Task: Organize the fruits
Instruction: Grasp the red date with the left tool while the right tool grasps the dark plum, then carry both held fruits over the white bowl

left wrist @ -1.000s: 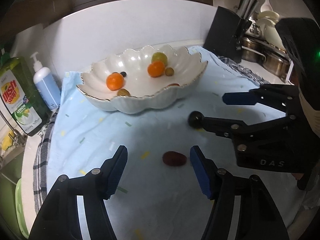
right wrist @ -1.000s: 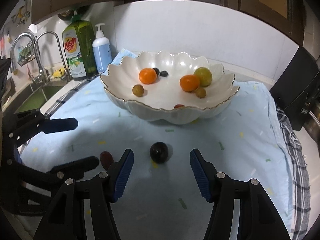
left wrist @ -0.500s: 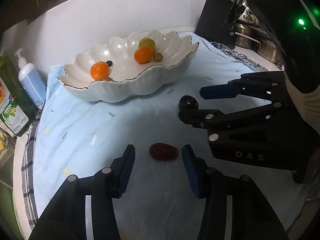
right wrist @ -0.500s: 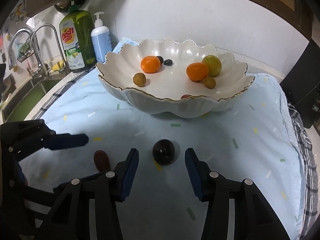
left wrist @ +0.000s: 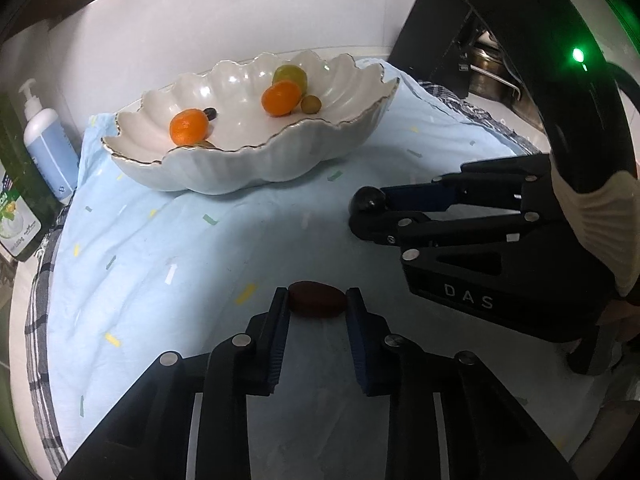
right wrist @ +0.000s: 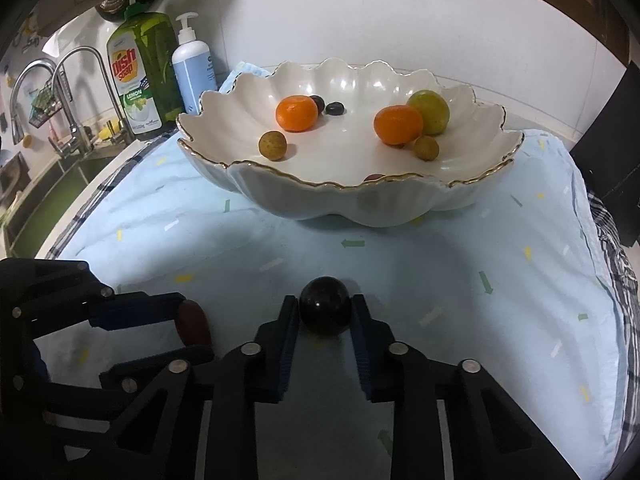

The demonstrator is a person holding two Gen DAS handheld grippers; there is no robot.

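Fruits both small, light, probably soft-skinned: oblong red fruit being closed on endwise by left gripper, round dark fruit pinched across its middle by right gripper, near bowl.

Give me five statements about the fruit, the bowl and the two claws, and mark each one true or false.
1. The left claw has an oblong dark red fruit between its pads. True.
2. The right claw grips an orange. False: it is shut on a round dark fruit.
3. Two orange fruits lie in the white scalloped bowl. True.
4. The bowl stands on bare counter. False: it stands on a light blue cloth.
5. The dish soap bottle lies inside the bowl. False: it stands by the sink.
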